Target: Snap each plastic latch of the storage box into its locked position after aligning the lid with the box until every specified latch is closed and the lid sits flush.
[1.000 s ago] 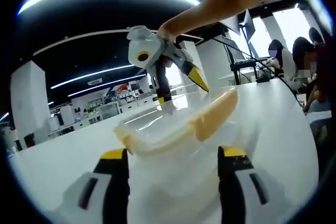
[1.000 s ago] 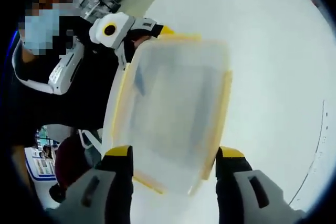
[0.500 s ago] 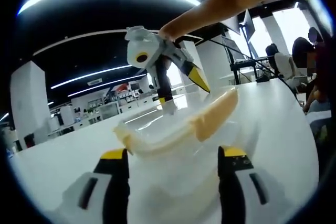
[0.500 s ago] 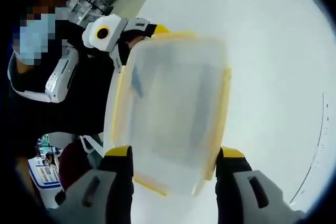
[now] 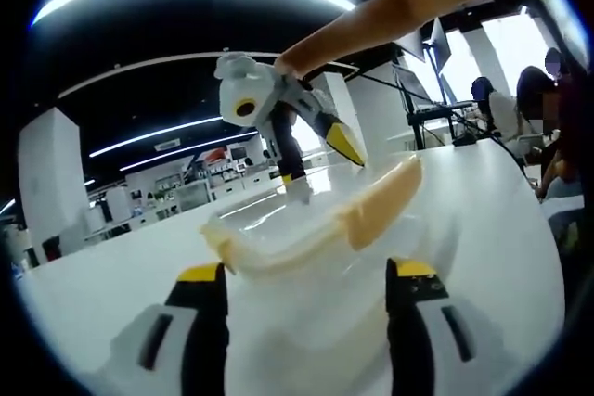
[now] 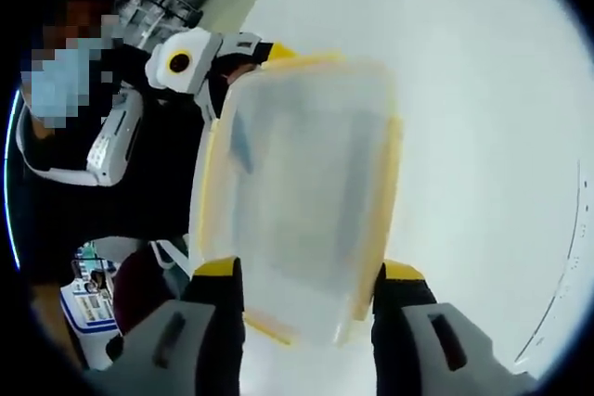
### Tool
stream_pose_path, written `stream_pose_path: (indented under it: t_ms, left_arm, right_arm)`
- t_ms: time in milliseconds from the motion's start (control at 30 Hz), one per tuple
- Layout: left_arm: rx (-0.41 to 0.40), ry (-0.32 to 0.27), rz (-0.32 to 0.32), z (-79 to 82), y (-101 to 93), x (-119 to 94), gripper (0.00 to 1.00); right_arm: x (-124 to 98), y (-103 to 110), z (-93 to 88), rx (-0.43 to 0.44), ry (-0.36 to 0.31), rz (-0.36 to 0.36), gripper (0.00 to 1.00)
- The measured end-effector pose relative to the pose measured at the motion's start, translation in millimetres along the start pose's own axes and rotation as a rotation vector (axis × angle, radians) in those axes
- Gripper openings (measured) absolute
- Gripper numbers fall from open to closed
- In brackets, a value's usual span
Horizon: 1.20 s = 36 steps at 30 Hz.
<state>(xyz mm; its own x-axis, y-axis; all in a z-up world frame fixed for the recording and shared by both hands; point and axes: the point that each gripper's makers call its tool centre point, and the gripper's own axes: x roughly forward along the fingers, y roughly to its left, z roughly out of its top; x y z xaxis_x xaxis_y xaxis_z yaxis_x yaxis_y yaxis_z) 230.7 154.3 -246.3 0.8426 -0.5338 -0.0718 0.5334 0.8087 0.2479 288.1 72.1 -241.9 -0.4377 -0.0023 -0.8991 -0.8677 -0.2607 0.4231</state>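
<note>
A translucent storage box point(image 5: 316, 229) with its lid on lies on the white table, with yellow latches point(image 5: 380, 201) along its edges. My left gripper point(image 5: 308, 274) is open, its jaws either side of the box's near end. The right gripper point(image 5: 320, 162), held in a person's hand, hovers spread over the far end. In the right gripper view the box point(image 6: 302, 192) is seen from above, with yellow latch strips point(image 6: 390, 183) down both long sides. My right gripper point(image 6: 308, 271) is open and straddles the near end, while the left gripper point(image 6: 243, 55) sits at the far end.
The white table point(image 6: 483, 118) stretches wide to the right of the box. A person in dark clothes point(image 6: 83, 164) stands behind the left gripper. Seated people point(image 5: 538, 99) and a desk are off to the right, with shelving point(image 5: 186, 192) far behind.
The right gripper has tipped slightly leftward over the far end of the box, and its jaws stand a little closer together. The box and the left gripper have stayed put.
</note>
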Motion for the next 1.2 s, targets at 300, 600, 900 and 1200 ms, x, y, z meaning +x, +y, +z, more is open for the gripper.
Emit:
stream_pose_path:
  t_ms: [300,600,900,1200]
  left_arm:
    - [0.000,-0.002,-0.002,0.3,-0.1,-0.2,0.69]
    - [-0.003,-0.005,-0.001,0.7,-1.0,-0.9,0.69]
    - [0.001,-0.006,-0.001,1.0,-1.2,-1.0,0.70]
    - [0.004,-0.006,-0.001,0.9,-1.8,-1.2,0.70]
  right_arm:
    - [0.6,0.2,0.8,0.028,-0.026,0.044,0.49]
    - [3.4,2.9,1.9,0.034,-0.029,0.046,0.61]
    - [-0.7,-1.0,2.3,-0.031,-0.079,0.048,0.62]
    - [-12.9,-10.7,8.3,-0.202,-0.086,-0.002,0.58]
